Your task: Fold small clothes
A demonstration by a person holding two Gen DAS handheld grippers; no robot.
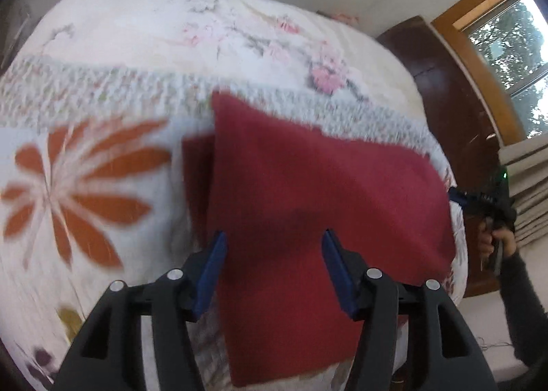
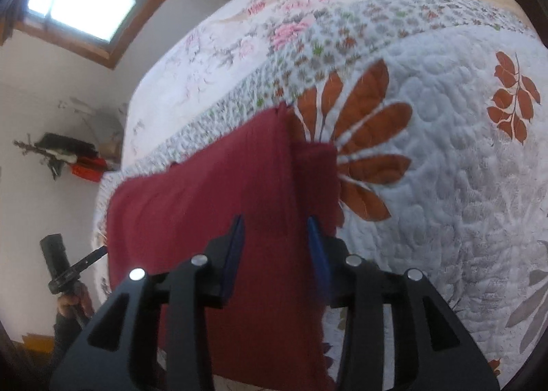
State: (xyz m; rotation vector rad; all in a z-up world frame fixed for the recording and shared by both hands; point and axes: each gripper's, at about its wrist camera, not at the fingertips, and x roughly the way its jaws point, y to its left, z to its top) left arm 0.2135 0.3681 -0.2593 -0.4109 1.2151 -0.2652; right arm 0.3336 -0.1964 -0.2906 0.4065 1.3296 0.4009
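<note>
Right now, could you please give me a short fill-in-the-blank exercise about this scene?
1. The cloth lying on the quilt is dark ____.
2. The left gripper has its jaws ____.
3. The big flower printed on the quilt is ____.

Missing words: red; open; orange

Each view rides on its own claw and looks forward along the two blue-padded fingers, down onto a bed at close range. The left wrist view has the left claw (image 1: pixel 274 247) low in frame, the red cloth (image 1: pixel 318 185) just ahead of it and a window (image 1: pixel 513 48) far right. The right wrist view (tilted, somewhat blurred) shows the right claw (image 2: pixel 275 236) over the same cloth, which both share with the quilt (image 2: pixel 445 168).
</note>
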